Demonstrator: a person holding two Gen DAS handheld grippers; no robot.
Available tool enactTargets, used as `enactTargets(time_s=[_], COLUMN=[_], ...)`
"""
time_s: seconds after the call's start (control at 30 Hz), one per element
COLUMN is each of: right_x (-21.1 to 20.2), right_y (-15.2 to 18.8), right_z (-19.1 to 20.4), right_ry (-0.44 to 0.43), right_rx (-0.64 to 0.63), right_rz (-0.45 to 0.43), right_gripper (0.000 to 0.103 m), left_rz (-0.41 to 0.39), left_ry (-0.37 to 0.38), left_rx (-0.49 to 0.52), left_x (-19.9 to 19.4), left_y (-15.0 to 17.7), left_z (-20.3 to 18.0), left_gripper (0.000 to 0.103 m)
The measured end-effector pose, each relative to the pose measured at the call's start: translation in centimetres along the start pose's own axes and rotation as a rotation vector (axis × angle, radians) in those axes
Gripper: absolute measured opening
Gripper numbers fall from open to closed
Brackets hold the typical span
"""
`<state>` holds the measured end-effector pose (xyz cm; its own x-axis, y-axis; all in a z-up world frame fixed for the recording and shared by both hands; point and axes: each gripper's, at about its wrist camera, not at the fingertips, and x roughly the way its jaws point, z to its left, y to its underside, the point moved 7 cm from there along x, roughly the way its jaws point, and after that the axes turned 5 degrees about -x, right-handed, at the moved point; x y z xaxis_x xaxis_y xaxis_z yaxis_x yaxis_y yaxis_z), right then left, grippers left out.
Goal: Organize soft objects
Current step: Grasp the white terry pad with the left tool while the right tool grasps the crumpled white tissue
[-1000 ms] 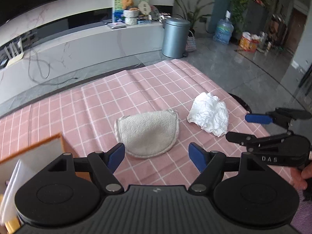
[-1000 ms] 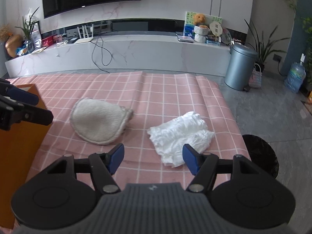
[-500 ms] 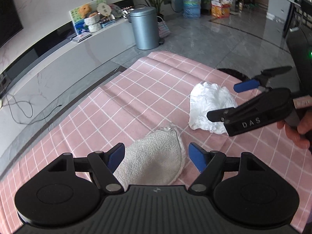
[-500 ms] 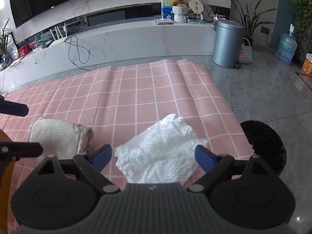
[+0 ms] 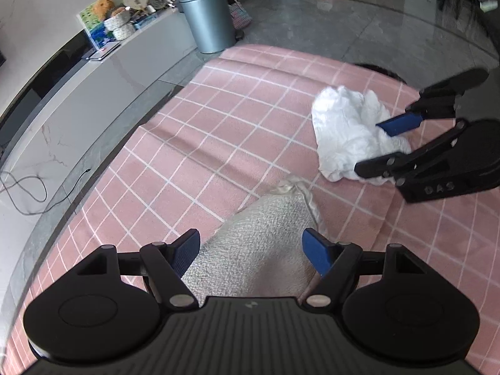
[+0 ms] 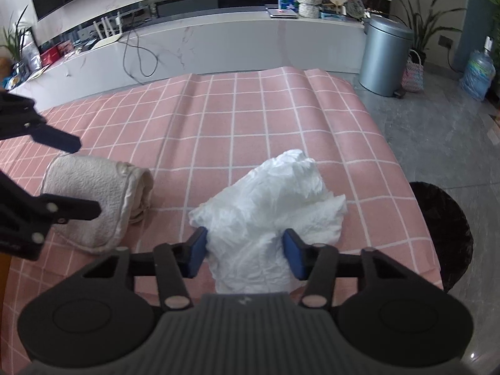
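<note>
We see our right gripper (image 6: 244, 251) low over a pink checked tablecloth (image 6: 250, 118), its blue pads (image 6: 197, 251) set either side of a crumpled white cloth (image 6: 272, 206), apparently touching it. To the left lies a folded beige towel (image 6: 93, 193), with our left gripper (image 6: 67, 176) straddling it, fingers spread. Beyond the table stand a white marble counter (image 6: 218, 43) and a grey bin (image 6: 386, 54).

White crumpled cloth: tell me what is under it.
The white crumpled cloth lies on the pink checked tablecloth, with the open right claw straddling its near edge. Whatever might sit beneath its folds is covered.
</note>
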<state>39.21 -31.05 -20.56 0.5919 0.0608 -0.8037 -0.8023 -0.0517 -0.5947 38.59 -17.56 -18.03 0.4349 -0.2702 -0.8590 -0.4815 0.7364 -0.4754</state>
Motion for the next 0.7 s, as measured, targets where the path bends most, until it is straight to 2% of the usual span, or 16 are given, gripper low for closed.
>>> enactTargets(time_s=[0.03,0.13,0.2,0.27,0.47,0.57,0.6,0.7], right_x=[-0.1,-0.7,-1.4,-1.8,-1.8,-1.7,-1.8,-1.9], right_y=[0.0,-0.3,-0.6,-0.8,-0.5,-0.5,-0.5,-0.5], right_z=[0.1,0.5,1.0,1.9,2.8,2.6,2.7,2.8], right_ry=[-0.004,-0.014,-0.069,-0.108,-0.122,-0.129,-0.131,-0.130], right_rx=[-0.005,-0.026,-0.024,-0.034,-0.043,-0.031,-0.031,-0.040], right_rz=[0.000,-0.020,-0.040,-0.053,-0.031,-0.023,-0.023,-0.028], right_gripper=[0.042,0.024,0.018,0.017,0.017,0.018,0.018,0.018], left_rz=[0.010,0.022,0.017,0.016,0.068,0.087,0.090,0.080], left_ry=[-0.003,-0.016,-0.014,-0.006,0.006,0.008,0.003,0.007], left_rx=[0.022,0.054,0.041,0.026,-0.010,-0.005,-0.005,-0.051], left_x=[0.3,0.9,0.9,0.9,1.6,1.7,1.6,1.0], left_y=[0.1,0.2,0.1,0.0,0.6,0.9,0.9,0.8], left_z=[-0.1,-0.2,-0.1,0.0,-0.2,-0.9,-1.1,-1.3], left_gripper=[0.088,0.088,0.088,0.085,0.067,0.056,0.049,0.034])
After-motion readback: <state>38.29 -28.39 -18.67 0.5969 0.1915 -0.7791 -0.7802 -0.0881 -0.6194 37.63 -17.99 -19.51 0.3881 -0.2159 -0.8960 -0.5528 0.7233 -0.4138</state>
